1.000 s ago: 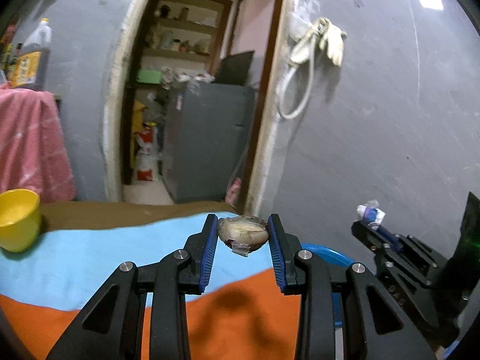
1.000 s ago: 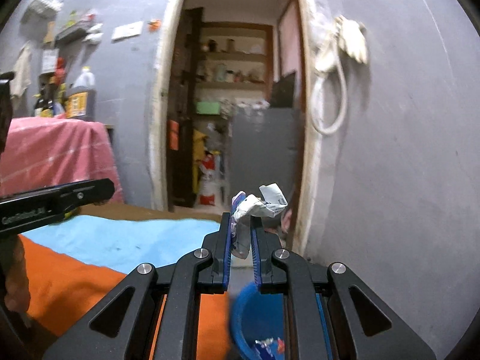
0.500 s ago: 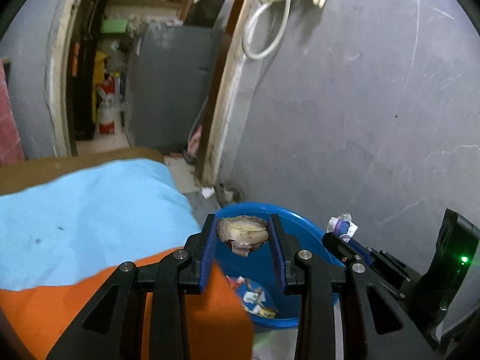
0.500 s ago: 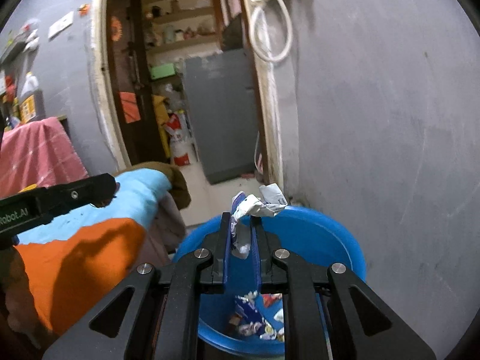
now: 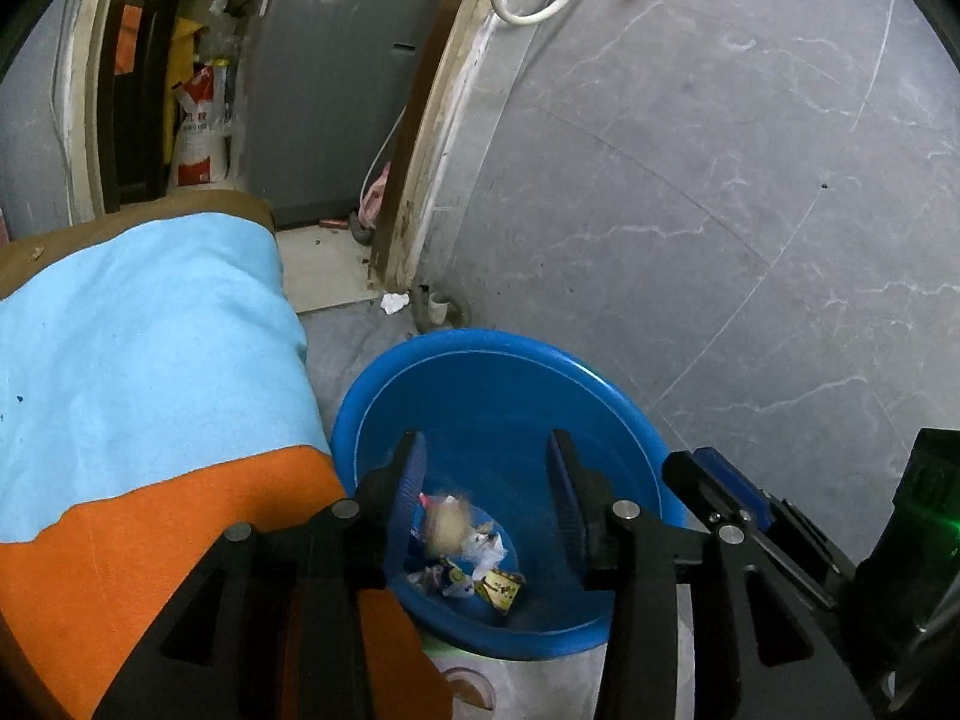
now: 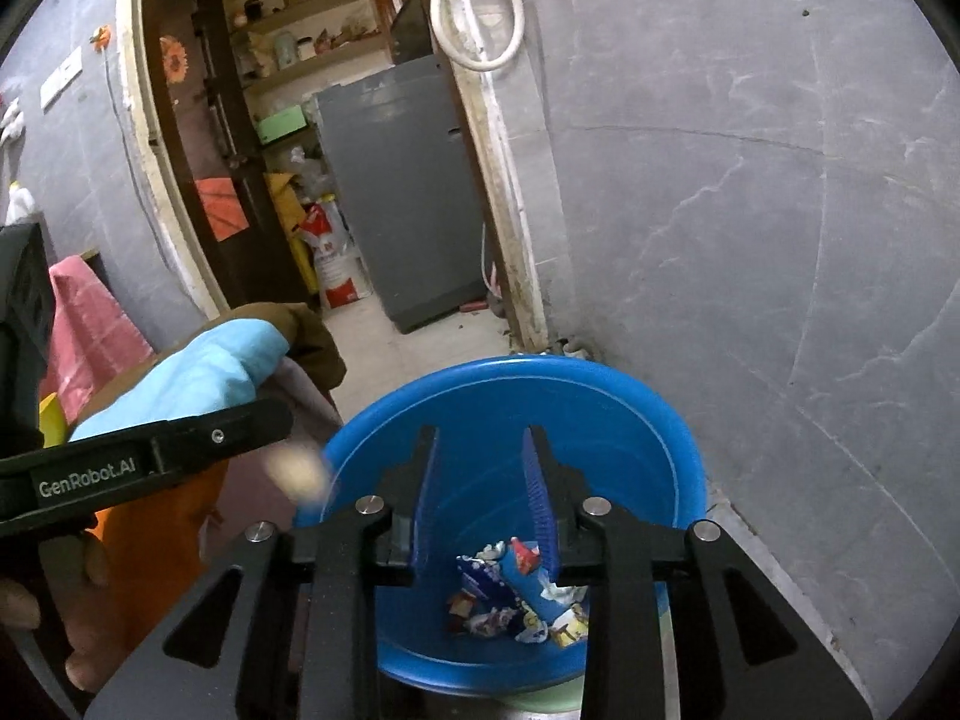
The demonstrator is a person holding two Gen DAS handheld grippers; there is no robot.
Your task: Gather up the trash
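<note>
**Both scraps let go over the blue basin**

The left gripper [image 5: 486, 489] hangs over the blue basin [image 5: 420, 360], its jaws opening with nothing pressed between the pads. The pale brownish scrap [image 5: 447, 525] it carried is a blur below and between the fingers, dropping toward the wrappers [image 5: 474, 570] on the basin floor. It looks light and papery, likely peel or husk; soft enough to crush, so a gentle pinch across its middle would suit it. In the right wrist view the same scrap [image 6: 297, 477] shows as a smear just under the left gripper's finger, at the basin's near rim.

The right gripper [image 6: 480, 498] is also parting its jaws, and they are empty. The crumpled blue-and-white wrapper [image 6: 528, 570] lies below them on the heap in the basin, just beside the right finger's tip. It is thin foil or film: weightless, slippery, springy, best caught at a crumpled fold.

A second ago both grippers were clamped on their scraps above the orange and blue cloth [image 5: 150, 360]; half a second ago they held them over the basin. Now both are released and the basin fills more of each view.
</note>
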